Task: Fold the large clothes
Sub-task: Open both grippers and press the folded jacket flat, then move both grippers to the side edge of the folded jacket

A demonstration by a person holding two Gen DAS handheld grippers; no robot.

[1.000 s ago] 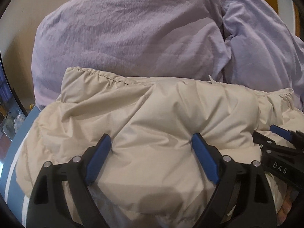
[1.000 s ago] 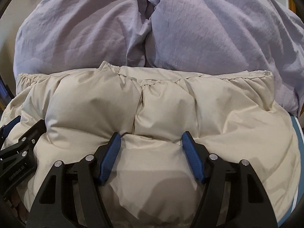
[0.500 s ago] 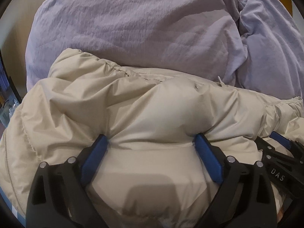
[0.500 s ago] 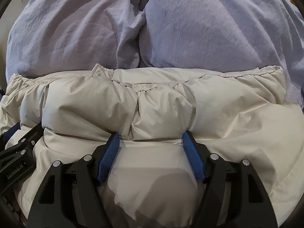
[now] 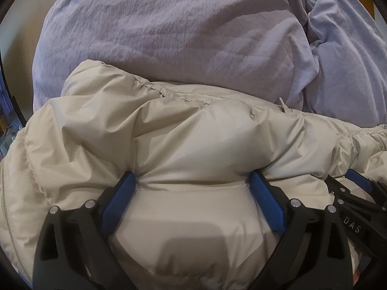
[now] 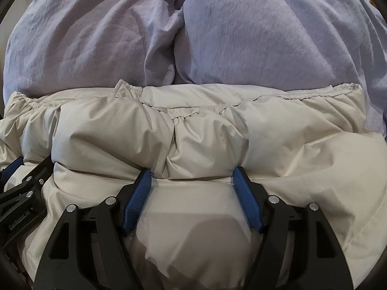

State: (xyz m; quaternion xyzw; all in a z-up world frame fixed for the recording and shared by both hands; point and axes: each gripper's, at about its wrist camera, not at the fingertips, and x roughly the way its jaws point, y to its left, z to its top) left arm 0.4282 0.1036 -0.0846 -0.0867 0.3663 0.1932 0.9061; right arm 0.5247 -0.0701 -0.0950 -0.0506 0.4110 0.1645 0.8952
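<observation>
A beige puffer jacket point(image 5: 174, 140) lies bunched in front of me; it also fills the lower half of the right wrist view point(image 6: 193, 130). My left gripper point(image 5: 191, 181) is open, its blue pads point(image 5: 118, 198) pressed down into the jacket with a puffy fold bulging between them. My right gripper point(image 6: 192, 174) is open too, its pads point(image 6: 246, 193) pressed into the jacket the same way. The right gripper shows at the right edge of the left wrist view point(image 5: 358, 193), and the left gripper at the left edge of the right wrist view point(image 6: 21, 186). The two stand side by side.
Two lavender pillows point(image 6: 266, 31) lie just behind the jacket, touching its gathered hem; one fills the top of the left wrist view point(image 5: 169, 29). A beige wall point(image 5: 21, 14) shows at the far left.
Both grippers have moved forward and pushed down into the jacket. The jacket has bunched up toward the pillows and now covers the blue bed surface seen earlier.
</observation>
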